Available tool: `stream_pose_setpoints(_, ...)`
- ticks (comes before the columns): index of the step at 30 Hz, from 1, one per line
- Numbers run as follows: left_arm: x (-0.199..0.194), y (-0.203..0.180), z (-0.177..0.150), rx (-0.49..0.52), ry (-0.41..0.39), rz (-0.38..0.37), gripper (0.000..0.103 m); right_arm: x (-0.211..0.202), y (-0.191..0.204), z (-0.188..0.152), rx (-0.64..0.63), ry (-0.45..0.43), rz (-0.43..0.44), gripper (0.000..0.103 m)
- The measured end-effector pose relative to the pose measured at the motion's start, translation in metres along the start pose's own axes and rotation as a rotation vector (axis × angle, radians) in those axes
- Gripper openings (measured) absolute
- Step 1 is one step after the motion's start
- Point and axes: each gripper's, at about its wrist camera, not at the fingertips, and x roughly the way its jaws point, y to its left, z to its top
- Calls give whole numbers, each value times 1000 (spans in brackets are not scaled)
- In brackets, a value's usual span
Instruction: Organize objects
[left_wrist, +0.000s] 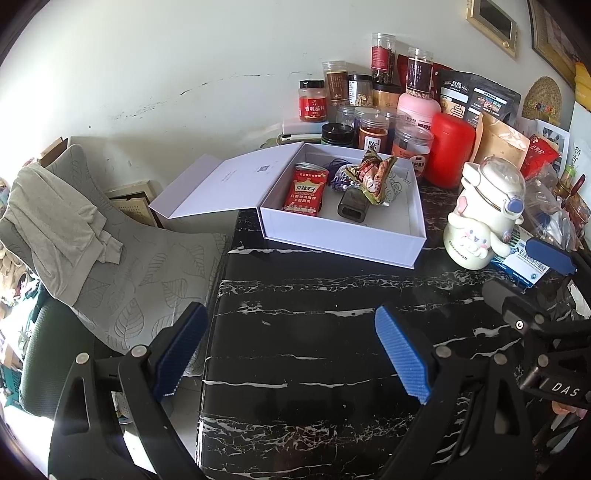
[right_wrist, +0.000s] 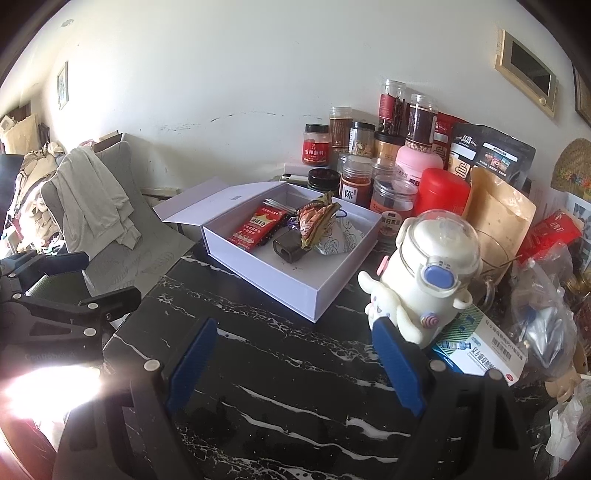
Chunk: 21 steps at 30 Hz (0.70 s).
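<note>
The cream cartoon-dog plastic bottle with domed lid (right_wrist: 424, 280) stands right of the open white cardboard box (left_wrist: 343, 236) on the black marble tabletop (left_wrist: 314, 332). Likely smooth, rigid, top-heavy; grip its waist. Both grippers' jaws stand apart, empty.

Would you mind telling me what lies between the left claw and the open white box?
Only bare black marble tabletop separates the left claw from the white box; the left wrist view shows it.

Sunlight is washing the scuffed white wall (left_wrist: 184, 74); a grey garment (right_wrist: 92, 195) is hanging over a leaf-patterned chair (left_wrist: 147, 266) beside the black marble worktop (left_wrist: 314, 332).
</note>
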Motion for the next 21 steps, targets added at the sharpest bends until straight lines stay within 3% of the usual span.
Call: stream_pose_setpoints(21, -11, 1, -6, -28, 8, -3, 92, -10, -4, -3, -25, -1, -12, 87)
